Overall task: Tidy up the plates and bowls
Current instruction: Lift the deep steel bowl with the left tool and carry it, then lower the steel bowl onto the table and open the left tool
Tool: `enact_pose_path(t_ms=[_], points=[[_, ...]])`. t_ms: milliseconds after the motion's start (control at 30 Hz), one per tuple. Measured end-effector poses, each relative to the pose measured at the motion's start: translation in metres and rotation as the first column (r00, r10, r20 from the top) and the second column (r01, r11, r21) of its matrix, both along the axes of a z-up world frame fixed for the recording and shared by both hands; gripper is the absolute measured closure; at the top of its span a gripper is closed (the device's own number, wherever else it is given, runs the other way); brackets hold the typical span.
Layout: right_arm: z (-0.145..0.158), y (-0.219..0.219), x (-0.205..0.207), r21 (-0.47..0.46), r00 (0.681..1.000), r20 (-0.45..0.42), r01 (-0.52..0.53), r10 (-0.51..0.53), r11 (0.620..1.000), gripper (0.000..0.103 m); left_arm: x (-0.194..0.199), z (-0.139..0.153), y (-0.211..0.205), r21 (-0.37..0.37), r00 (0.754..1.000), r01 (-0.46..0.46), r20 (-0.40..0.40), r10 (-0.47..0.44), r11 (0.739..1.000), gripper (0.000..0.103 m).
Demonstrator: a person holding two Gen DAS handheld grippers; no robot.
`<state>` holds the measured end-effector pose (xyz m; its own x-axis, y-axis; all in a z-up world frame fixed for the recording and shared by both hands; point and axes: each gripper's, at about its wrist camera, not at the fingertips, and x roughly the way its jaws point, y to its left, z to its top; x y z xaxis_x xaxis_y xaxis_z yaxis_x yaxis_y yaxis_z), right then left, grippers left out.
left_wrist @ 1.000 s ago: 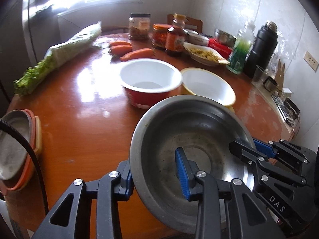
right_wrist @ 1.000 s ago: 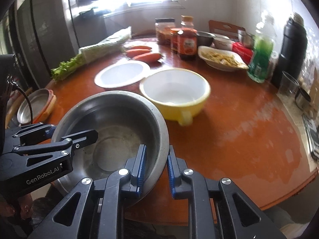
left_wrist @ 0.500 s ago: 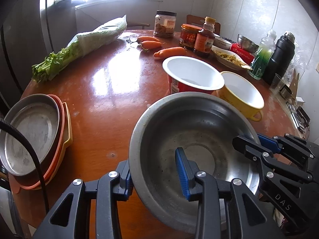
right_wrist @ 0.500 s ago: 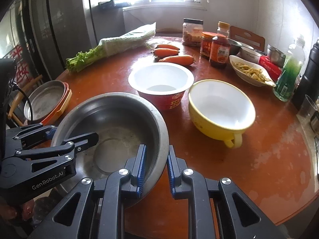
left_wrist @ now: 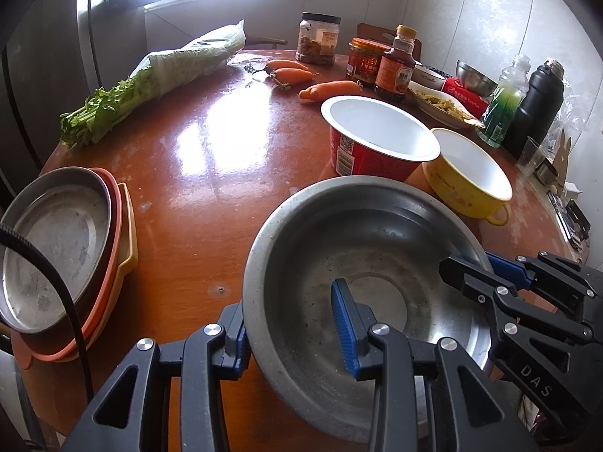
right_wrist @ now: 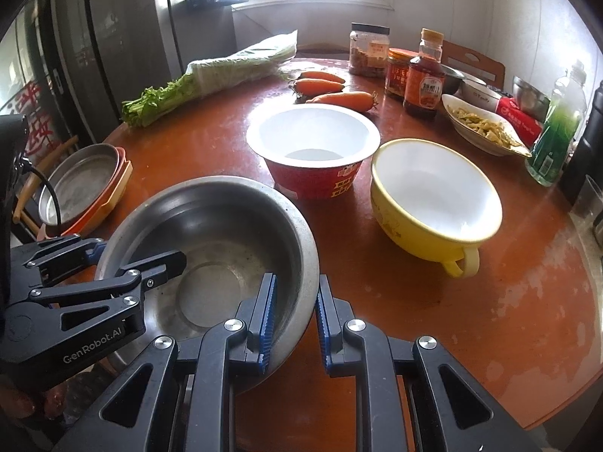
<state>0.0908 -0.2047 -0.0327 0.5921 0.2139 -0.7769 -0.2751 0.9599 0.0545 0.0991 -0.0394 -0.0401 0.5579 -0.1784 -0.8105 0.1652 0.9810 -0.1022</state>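
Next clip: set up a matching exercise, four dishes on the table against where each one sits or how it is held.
Column 1:
1. steel bowl
2. red cup bowl
3. yellow bowl
4. steel plate

Column 2:
A. on top of a stack at the table's left edge
B. gripped at its rim by both tools
C. rightmost, handle facing the camera
D. just in front of the carrots

Pairs: 1-B, 2-D, 3-C, 4-A

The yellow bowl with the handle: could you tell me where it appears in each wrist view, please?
Left wrist: yellow bowl at right of centre, behind the steel bowl.
Right wrist: yellow bowl at right of centre.
Shared landmark: red cup bowl, just left of it.
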Motion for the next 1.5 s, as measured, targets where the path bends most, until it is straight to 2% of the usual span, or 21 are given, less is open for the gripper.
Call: enact_pose_path(t_ms=[267,467,667,1000,1267,1500], points=[[0.000,-0.002,0.000,0.009,1.000,-0.003,0.000,0.000,1.000,0.082,0.001,0.001,0.000,-0.003,1.000,-0.003,0.003,0.003,1.000,0.064],[0.001,-0.005,-0.003,0.022,1.000,-0.002,-0.001,0.001,1.000,0.082,-0.002,0.004,-0.002,-0.005,1.000,0.003,0.007,-0.003,1.000,0.055],[0.004,-0.010,-0.003,0.049,1.000,-0.002,0.011,-0.011,0.999,0.082,-0.004,0.013,-0.002,-0.012,0.999,-0.007,0.034,0.007,1.000,0.049],[0.024,-0.031,-0.009,0.088,0.999,0.041,0.032,-0.036,0.996,0.078,-0.010,0.039,-0.008,-0.016,0.997,-0.012,0.079,0.013,1.000,0.045],[0.048,-0.064,-0.008,0.111,0.992,0.099,0.067,-0.078,0.992,0.070,-0.008,0.058,-0.035,-0.006,0.995,0.011,0.103,-0.010,1.000,0.045],[0.066,-0.100,0.004,0.098,0.982,0.142,0.114,-0.127,0.989,0.068,0.005,0.075,-0.072,-0.007,0.992,0.058,0.116,-0.056,0.998,0.044]])
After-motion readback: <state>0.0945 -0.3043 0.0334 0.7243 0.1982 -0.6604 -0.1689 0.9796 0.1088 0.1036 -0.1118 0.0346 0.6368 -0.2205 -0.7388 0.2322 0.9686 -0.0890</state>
